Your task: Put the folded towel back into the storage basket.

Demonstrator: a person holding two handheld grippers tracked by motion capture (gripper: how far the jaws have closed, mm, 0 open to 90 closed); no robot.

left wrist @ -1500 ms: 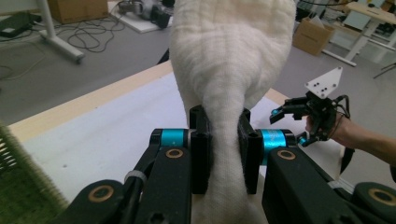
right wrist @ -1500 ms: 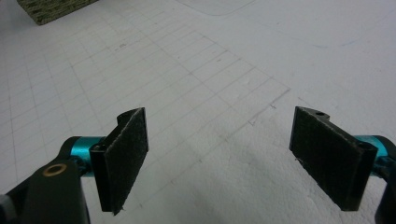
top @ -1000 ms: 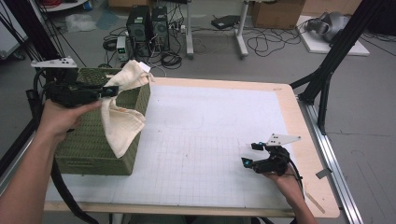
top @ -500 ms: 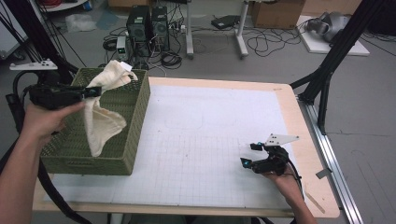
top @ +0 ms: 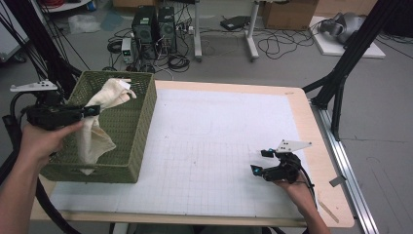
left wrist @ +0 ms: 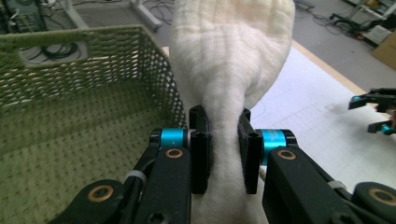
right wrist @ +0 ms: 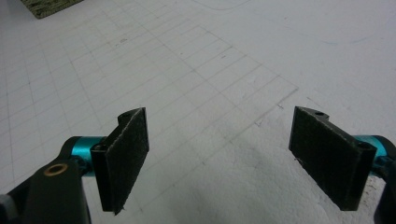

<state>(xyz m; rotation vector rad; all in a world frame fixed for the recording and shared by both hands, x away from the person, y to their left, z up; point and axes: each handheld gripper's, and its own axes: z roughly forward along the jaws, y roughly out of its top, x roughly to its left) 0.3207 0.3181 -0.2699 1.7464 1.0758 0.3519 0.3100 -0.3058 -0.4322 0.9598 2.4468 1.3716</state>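
1. High view: the left gripper sits over the near-left rim of the green woven basket, pinching a cream cloth.
2. One end of the cloth rises toward the basket's far wall, and the rest hangs down inside, against the near-left side.
3. Left gripper view: the two black jaws are pressed onto a bunched neck of the cloth, with fabric bulging above them and more showing below (the grip is plainly tight).
4. Beside the jaws in that view, the basket's mesh floor and walls spread out to the left.
5. The basket stands at the left end of the white gridded mat, which covers most of the wooden table.
6. The right gripper lies low at the mat's near-right part, well apart from basket and cloth, held in the person's right hand.
7. Right gripper view: its jaws stand spread wide with nothing between them, over the bare grid of the mat.
8. A corner of the basket shows at the top left of that view.
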